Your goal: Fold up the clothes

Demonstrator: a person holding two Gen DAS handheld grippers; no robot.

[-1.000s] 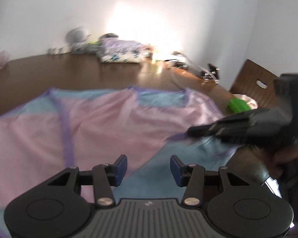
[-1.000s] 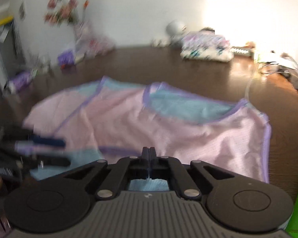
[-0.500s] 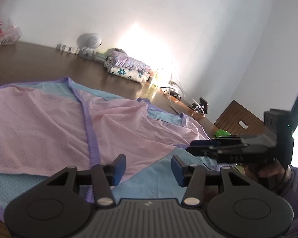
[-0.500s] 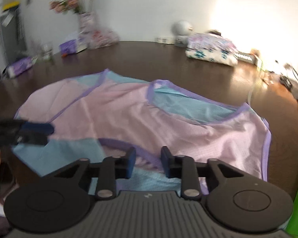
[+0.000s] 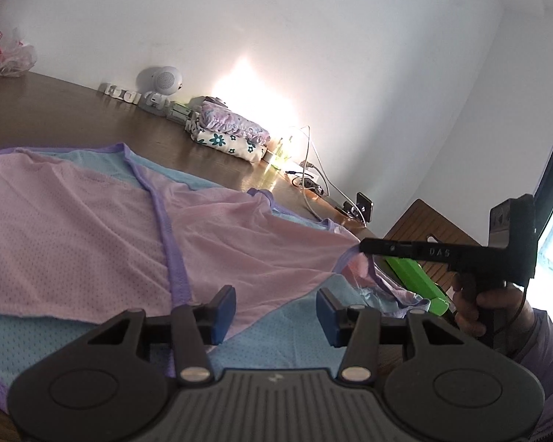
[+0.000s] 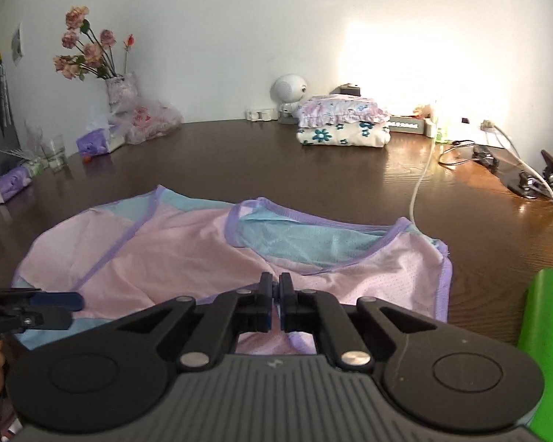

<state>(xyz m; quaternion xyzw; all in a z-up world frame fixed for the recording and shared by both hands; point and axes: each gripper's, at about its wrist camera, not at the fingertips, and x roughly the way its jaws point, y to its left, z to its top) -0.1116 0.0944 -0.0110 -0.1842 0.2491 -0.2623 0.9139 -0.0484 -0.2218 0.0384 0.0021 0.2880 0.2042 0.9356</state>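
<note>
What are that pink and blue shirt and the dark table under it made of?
The shirt looks like thin matte sports mesh, probably synthetic: tiny holes dot the fabric. The table looks like dark varnished wood or veneer: grain lines show and it reflects light.

Our two grippers are black: the left gripper (image 5: pixel 275 306) has blue pads (image 5: pixel 225 309) on slim fingers, silver screws and a ribbed grey body. The right gripper (image 6: pixel 275 302) matches it (its side reads "DAS"). We wear a lilac sleeve (image 5: pixel 545 346).

Pink and light-blue mesh garment (image 6: pixel 188 250) with purple trim; dark brown table (image 6: pixel 276 162).
</note>
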